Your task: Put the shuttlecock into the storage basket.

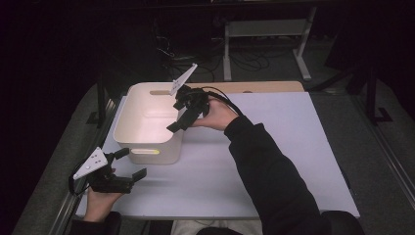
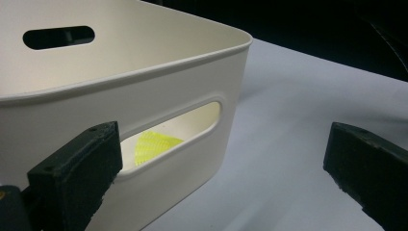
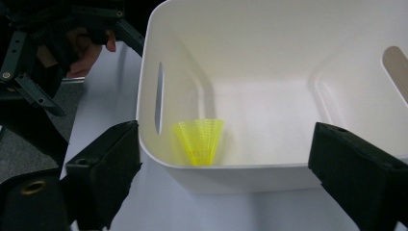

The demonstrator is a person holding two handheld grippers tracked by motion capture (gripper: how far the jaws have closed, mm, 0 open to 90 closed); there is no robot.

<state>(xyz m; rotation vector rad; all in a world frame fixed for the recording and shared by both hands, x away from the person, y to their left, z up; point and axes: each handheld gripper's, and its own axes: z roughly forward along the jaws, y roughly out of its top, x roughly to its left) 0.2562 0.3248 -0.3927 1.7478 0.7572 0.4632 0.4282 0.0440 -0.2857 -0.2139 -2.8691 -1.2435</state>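
Two hand-held grippers of mine in play. Right hand-held gripper [image 1: 182, 115] over right rim of white bin [image 1: 128, 125], jaws spread wide, nothing between them. Yellow mesh shuttlecock [image 3: 199, 141] lies on bin floor, against wall near handle slot. Left hand-held gripper [image 1: 128, 165] open, empty, just beside bin's near wall on white surface [image 1: 284, 147].

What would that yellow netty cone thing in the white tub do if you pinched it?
The yellow mesh cone is open netting, so it probably weighs very little and might squash if pinched hard. It lies on its side on the floor of the white bin, and its flared shape suggests a nudge would roll it in a curve.
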